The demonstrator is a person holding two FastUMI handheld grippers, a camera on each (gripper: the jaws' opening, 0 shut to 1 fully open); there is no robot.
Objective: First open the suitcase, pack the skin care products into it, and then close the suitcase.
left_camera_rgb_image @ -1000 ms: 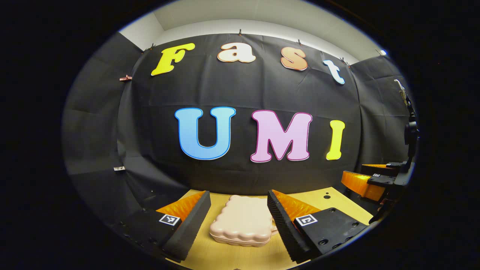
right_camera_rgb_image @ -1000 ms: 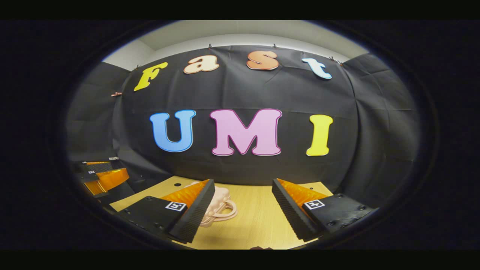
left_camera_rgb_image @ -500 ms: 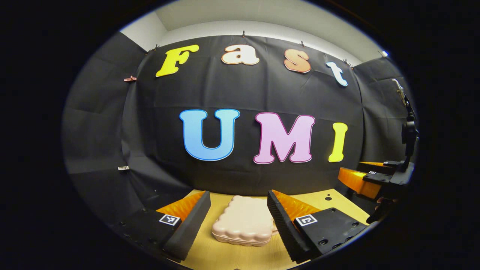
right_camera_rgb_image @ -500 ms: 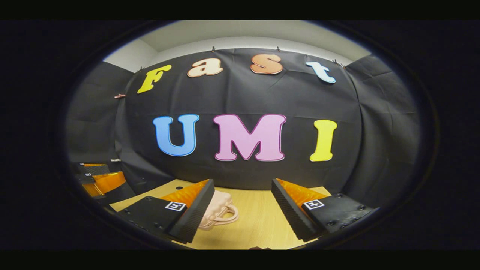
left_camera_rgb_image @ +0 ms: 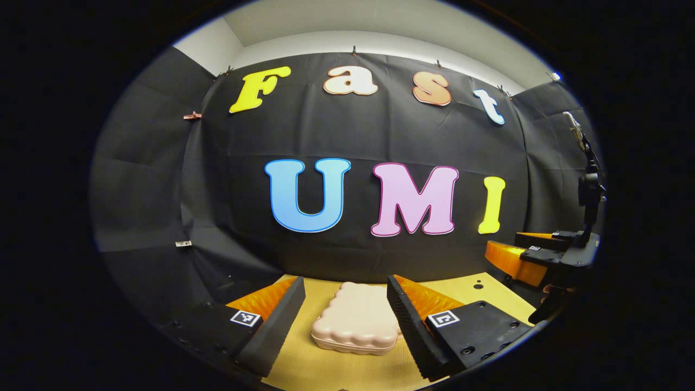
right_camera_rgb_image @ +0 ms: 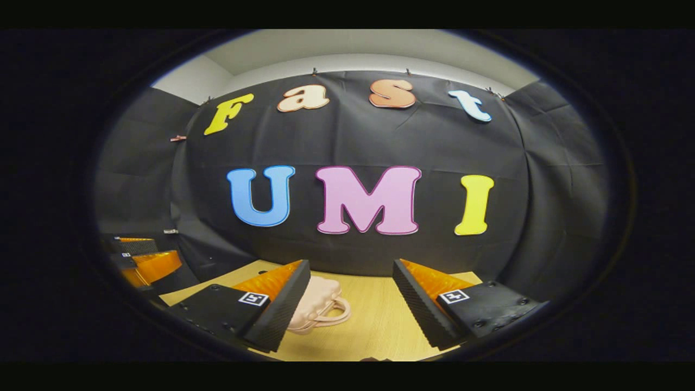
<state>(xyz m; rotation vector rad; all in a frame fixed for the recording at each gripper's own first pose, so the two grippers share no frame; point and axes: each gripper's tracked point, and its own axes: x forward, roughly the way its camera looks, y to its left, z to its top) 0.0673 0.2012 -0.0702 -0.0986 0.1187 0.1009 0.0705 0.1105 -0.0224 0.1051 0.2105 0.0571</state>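
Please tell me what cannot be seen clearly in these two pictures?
- Suitcase, left gripper view: its right edge is hidden behind a finger of the left hand-held gripper.
- Suitcase, right gripper view: mostly hidden behind a finger of the right hand-held gripper; the handle shows.
- Table: its near part is cut off by the bottom edge.

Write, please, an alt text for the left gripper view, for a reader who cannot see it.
A closed pale pink plastic suitcase with scalloped edges lies flat on a light wooden table, seen between the open left gripper's two fingers, which do not touch it. The right gripper hovers at the far right edge, above the table.
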